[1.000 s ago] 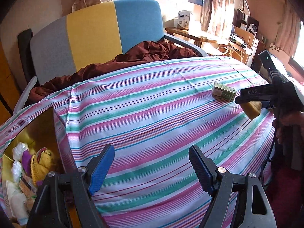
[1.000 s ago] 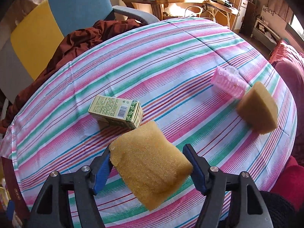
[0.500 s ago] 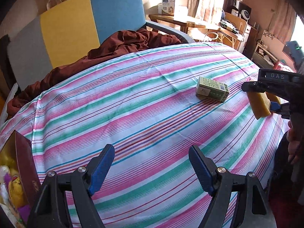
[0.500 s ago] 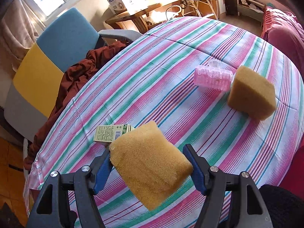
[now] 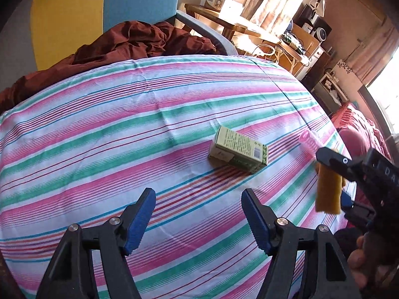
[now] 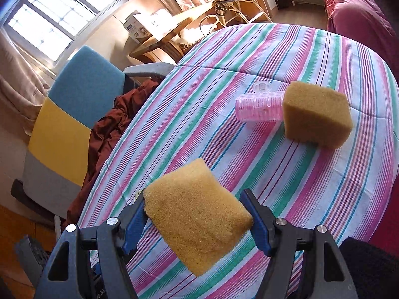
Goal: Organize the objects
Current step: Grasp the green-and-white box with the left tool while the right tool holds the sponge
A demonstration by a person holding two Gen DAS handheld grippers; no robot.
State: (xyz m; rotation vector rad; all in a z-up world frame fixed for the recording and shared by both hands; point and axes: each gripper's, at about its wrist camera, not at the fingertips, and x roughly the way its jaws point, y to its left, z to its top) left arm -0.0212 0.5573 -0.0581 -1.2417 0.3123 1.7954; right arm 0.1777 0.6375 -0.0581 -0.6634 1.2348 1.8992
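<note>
Right gripper pinches a yellow sponge clear of the striped cloth; left gripper empty, jaws closing, green carton ahead of its tips.

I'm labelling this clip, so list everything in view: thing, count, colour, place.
sponge: two, tan; one in the right tongs, one on the cloth touching the roller
hair roller: one, pink, on the cloth
carton: one, green, lying on the cloth
striped cloth: one, pink, green and white
chair: one, blue, yellow, grey
crumpled fabric: one, maroon, on the chair
left tongs: black, blue pads, closing, nothing between them
right tongs: shut on a sponge
</note>
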